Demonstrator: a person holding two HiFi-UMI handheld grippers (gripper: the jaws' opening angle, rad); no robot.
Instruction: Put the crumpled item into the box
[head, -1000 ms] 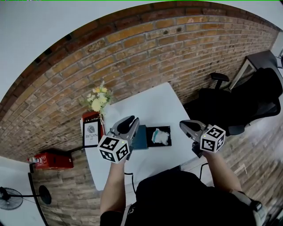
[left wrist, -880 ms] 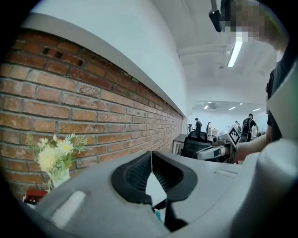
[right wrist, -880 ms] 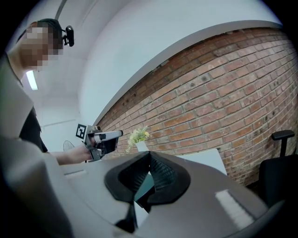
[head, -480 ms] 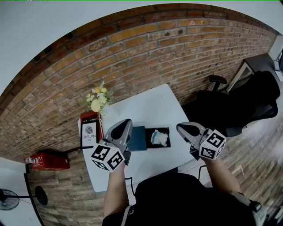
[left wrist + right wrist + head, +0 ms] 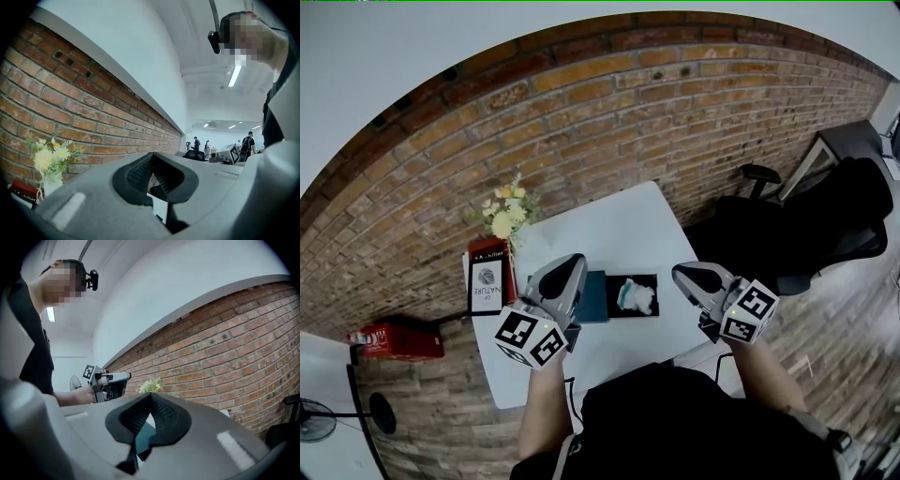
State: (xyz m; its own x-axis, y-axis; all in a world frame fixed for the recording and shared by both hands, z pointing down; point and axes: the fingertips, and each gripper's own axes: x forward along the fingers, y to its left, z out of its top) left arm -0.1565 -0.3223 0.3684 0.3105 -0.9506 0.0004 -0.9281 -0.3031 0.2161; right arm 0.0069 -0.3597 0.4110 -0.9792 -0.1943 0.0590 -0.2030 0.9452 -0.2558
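— A white table (image 5: 619,220) stands against the brick wall (image 5: 581,112), with flowers (image 5: 504,211) at its far left corner. Where's the crumpled item (image 5: 636,297)?
— It's lying inside the black box (image 5: 636,277), near the middle of the table. A teal flat piece (image 5: 592,298) sits just beside the box, on its left.
— And the claws?
— The left gripper (image 5: 572,266) is pinched together with nothing in it, held over the table's near edge, left of the box. The right gripper (image 5: 683,275) hangs to the box's right, jaws tip to tip, empty too. Both point level toward the wall.
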